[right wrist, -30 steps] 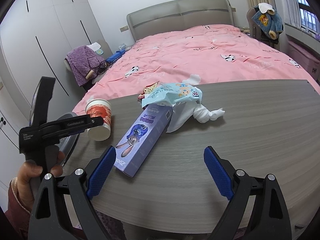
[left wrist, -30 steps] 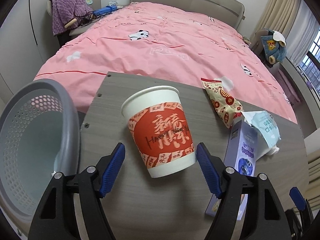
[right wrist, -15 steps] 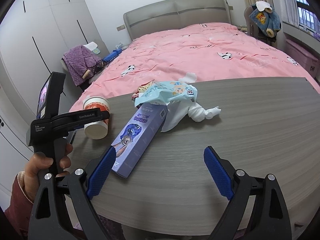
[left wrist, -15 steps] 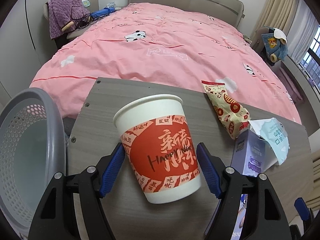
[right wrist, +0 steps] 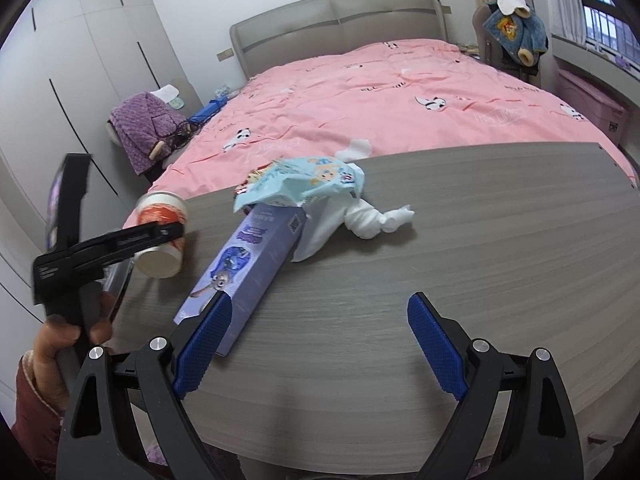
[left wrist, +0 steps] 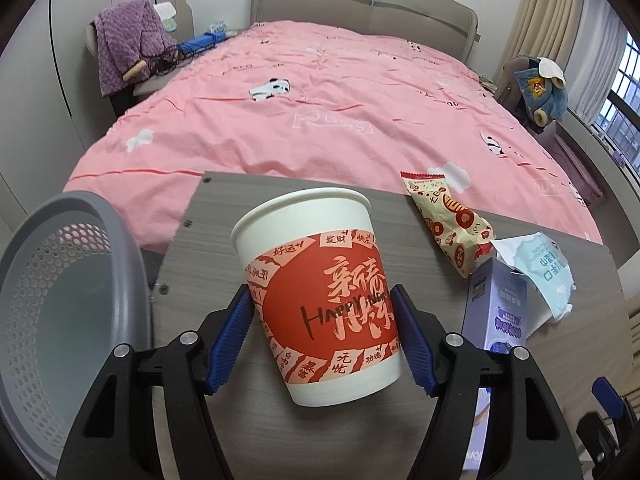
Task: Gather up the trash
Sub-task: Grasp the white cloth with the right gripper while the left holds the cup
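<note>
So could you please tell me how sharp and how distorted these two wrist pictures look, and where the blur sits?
Left wrist view: sharp, evenly lit; fisheye bulges the paper cup and curves the table edge, dark corners. Right wrist view: the box and tissue are crisp, but the cup and the left gripper are smeared by motion blur; the bed bows outward.

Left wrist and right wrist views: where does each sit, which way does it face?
Left wrist: on the left tool, angled down at the paper cup between its blue pads, which have just been closing in; grey basket left.
Right wrist: on the right tool, open over the table; the hand shows.
Shared: cup, purple box, bed.
</note>
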Action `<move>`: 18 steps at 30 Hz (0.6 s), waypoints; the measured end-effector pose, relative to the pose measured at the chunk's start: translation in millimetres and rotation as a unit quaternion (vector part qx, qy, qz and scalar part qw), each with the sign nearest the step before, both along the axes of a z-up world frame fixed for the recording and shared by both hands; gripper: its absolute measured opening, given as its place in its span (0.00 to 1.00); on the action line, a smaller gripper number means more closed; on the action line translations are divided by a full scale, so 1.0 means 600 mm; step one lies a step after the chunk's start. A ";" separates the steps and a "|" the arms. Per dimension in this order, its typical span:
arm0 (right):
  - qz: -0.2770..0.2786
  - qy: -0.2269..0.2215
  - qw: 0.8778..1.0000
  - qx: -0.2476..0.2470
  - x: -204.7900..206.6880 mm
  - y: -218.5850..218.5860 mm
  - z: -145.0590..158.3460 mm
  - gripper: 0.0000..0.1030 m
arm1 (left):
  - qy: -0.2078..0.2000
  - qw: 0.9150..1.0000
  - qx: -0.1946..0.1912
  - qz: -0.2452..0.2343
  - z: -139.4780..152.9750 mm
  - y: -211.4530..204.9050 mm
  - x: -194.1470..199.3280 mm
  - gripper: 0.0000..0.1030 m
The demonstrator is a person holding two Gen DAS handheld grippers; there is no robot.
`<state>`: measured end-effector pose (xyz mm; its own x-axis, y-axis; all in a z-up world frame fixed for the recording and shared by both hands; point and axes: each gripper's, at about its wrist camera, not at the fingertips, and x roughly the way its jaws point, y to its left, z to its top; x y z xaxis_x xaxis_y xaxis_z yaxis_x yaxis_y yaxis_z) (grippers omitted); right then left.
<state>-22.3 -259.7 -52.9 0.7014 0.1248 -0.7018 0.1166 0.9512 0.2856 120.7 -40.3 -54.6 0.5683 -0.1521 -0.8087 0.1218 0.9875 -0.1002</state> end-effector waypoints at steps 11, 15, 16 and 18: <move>-0.019 0.011 0.999 -0.034 0.031 -0.018 -0.016 0.85 | -0.038 0.999 0.022 -0.024 0.034 0.011 -0.059 0.65; -0.026 0.015 0.999 -0.042 0.063 -0.042 -0.016 0.85 | -0.042 0.999 0.017 -0.028 0.042 0.017 -0.074 0.65; -0.026 0.016 0.999 -0.042 0.071 -0.045 -0.015 0.85 | -0.044 0.998 0.017 -0.028 0.044 0.018 -0.077 0.65; -0.020 0.017 0.999 -0.044 0.091 -0.049 -0.014 0.85 | -0.048 0.998 0.018 -0.029 0.047 0.020 -0.083 0.65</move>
